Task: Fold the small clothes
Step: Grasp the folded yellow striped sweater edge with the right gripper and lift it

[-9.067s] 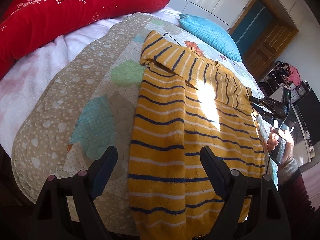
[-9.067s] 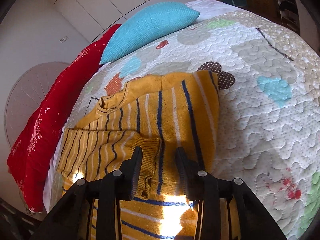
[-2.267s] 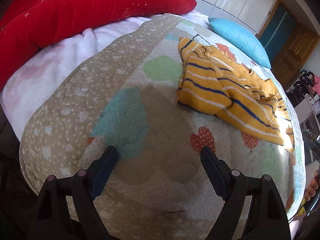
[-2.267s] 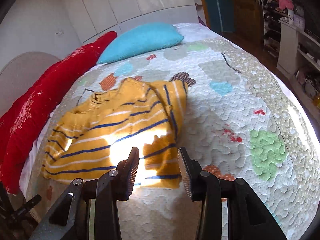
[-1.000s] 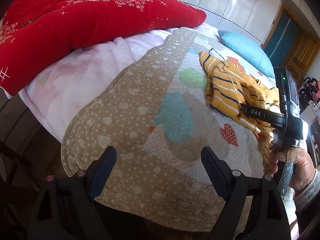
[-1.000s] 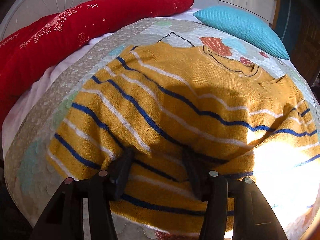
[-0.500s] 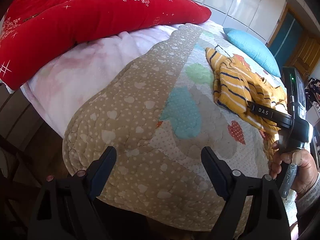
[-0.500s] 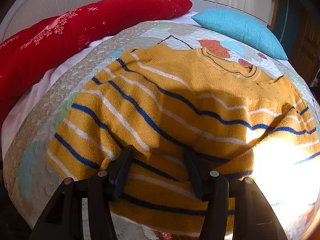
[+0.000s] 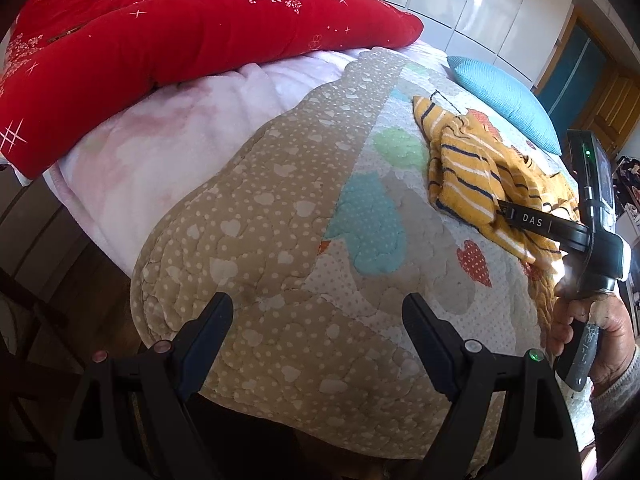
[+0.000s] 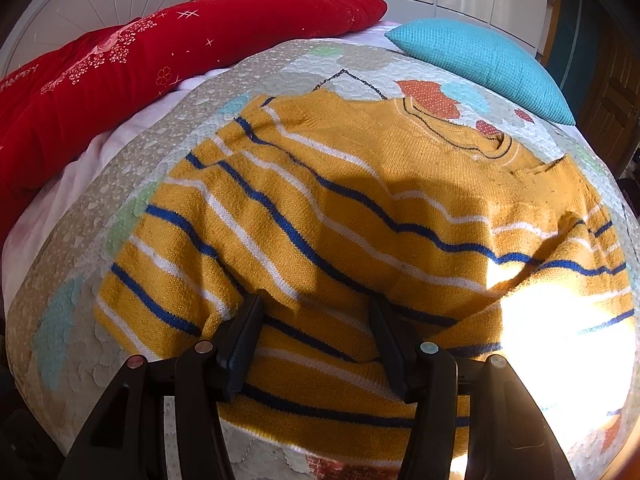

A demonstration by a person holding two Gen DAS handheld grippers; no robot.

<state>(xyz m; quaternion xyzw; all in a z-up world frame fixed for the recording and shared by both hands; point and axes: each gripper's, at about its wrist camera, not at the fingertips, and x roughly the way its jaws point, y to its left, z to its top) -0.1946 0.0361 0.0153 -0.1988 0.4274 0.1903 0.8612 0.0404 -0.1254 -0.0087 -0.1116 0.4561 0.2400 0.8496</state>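
Observation:
A yellow sweater with blue and white stripes (image 10: 360, 208) lies folded in half on the patchwork quilt (image 10: 80, 280), collar toward the far side. My right gripper (image 10: 316, 320) is open with its fingers pushed in at the sweater's near folded edge, fabric lying over the fingertips. In the left wrist view the sweater (image 9: 472, 176) lies at the right, and the right gripper's black body (image 9: 560, 228) reaches into it, held by a hand. My left gripper (image 9: 316, 312) is open and empty above the quilt's near corner, well away from the sweater.
A red quilted blanket (image 9: 160, 32) lies along the far left on a pink sheet (image 9: 160, 140). A turquoise pillow (image 10: 480, 60) sits beyond the sweater. The bed's edge drops to a dark floor (image 9: 48, 260) at the left. A wooden door (image 9: 600, 92) stands at the back right.
The left gripper has drawn back toward the quilt's near left corner. The right gripper has moved in low to the sweater's folded edge and has held there over the last second.

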